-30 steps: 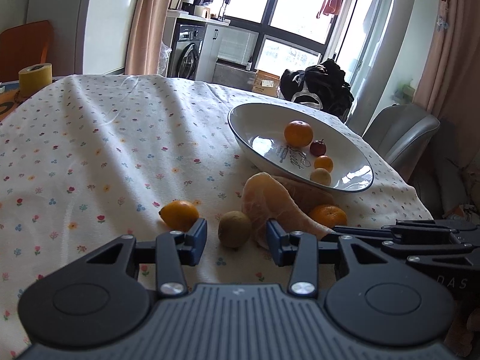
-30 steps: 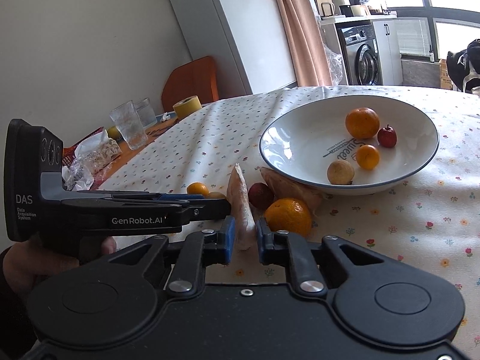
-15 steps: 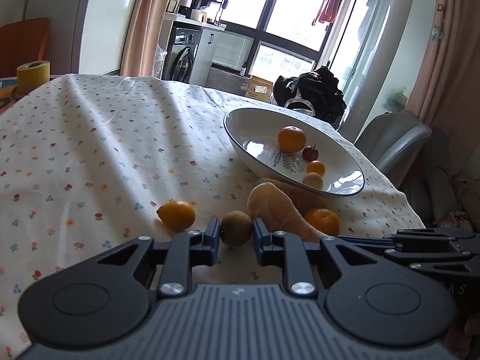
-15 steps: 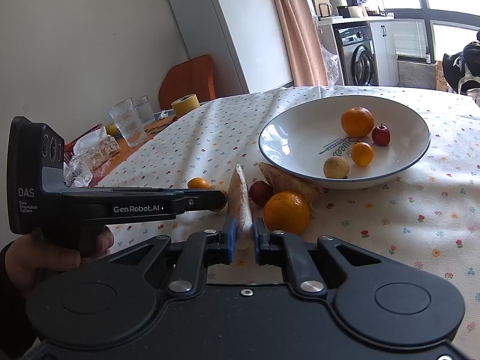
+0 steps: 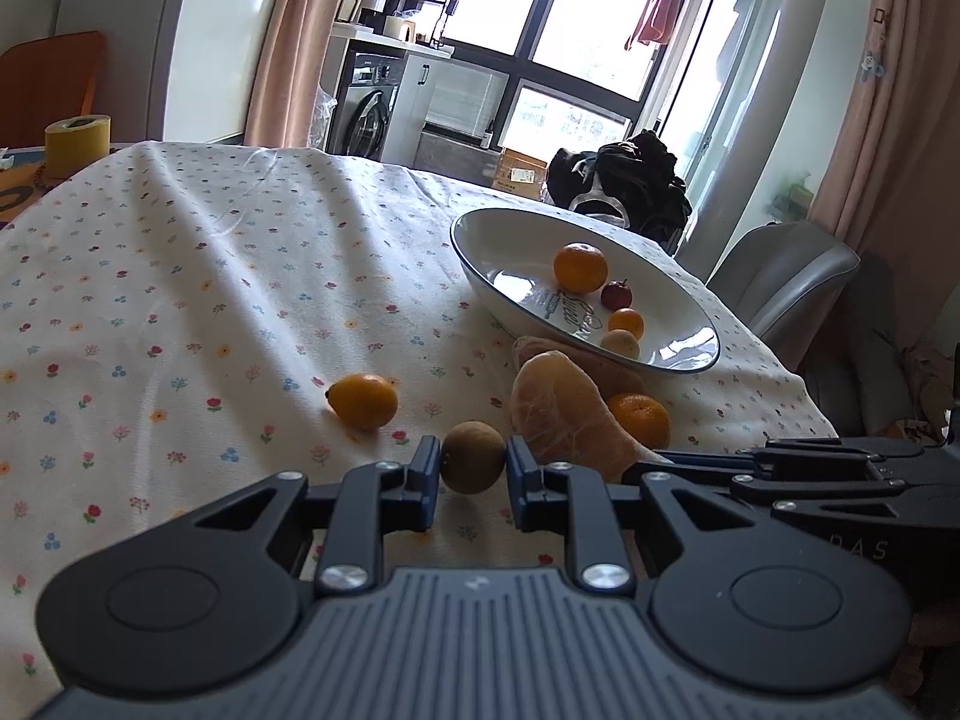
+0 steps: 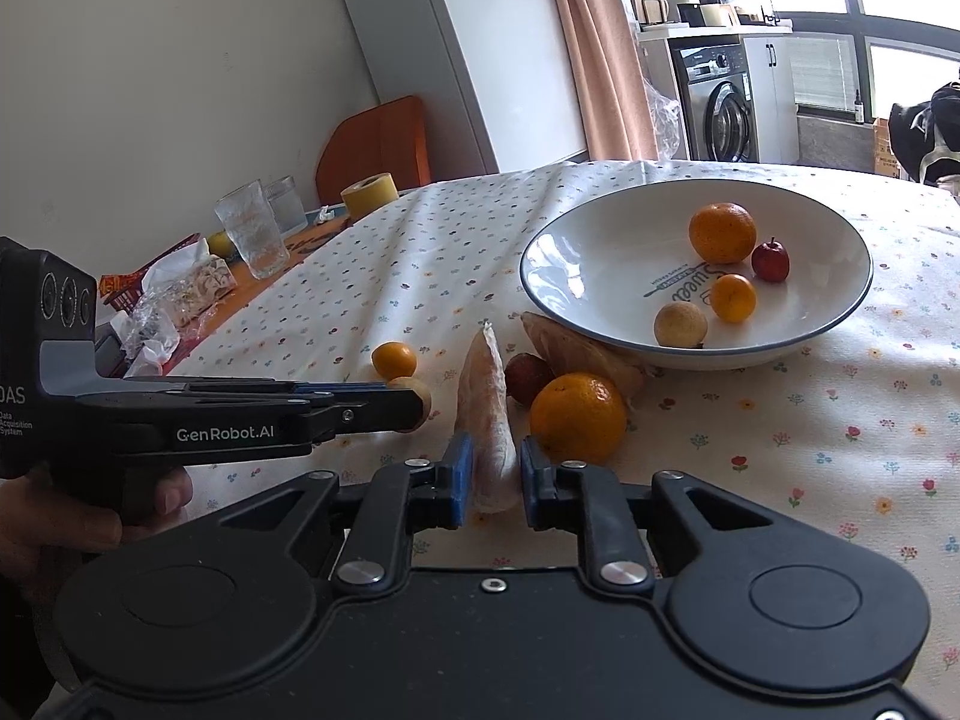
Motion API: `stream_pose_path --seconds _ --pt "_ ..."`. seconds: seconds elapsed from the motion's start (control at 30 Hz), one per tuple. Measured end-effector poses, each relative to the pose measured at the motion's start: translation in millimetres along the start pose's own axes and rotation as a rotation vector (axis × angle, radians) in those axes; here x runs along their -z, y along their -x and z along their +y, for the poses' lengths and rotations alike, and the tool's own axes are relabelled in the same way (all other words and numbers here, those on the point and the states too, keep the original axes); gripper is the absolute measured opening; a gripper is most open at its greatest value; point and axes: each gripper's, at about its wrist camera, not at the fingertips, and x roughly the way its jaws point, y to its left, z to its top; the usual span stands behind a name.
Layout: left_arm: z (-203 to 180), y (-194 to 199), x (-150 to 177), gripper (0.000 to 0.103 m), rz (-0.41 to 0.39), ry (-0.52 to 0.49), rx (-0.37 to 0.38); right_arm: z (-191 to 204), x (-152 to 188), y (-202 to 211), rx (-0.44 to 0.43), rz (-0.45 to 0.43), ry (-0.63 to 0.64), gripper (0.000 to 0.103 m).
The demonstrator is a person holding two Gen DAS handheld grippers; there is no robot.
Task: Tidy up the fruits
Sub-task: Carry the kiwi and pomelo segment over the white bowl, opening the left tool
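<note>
While the left gripper [image 5: 473,473] pinches the small round brown fruit [image 5: 473,456] just off the flowered tablecloth [image 5: 180,312], a weak squeeze could send it rolling. Over on the right camera, the right gripper [image 6: 491,473] clamps the pale peeled citrus segment [image 6: 487,414]; too much pressure could burst it near the white blue-rimmed bowl [image 6: 600,252].

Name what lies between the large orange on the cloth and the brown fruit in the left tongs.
The pomelo segment, gripped by the right tongs; right wrist view.
</note>
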Motion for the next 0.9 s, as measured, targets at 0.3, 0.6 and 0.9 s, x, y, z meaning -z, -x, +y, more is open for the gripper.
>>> stream_pose_path --seconds 0.3,0.6,0.9 --pt "8 6 2 0.022 -0.005 0.010 0.008 8 0 -18 0.005 0.035 0.026 0.022" --pt "12 7 3 0.022 -0.008 0.024 -0.001 14 -1 -26 0.018 0.037 0.054 0.026" --pt "10 12 3 0.022 -0.022 0.028 -0.009 14 -1 -24 0.023 0.030 0.059 0.020"
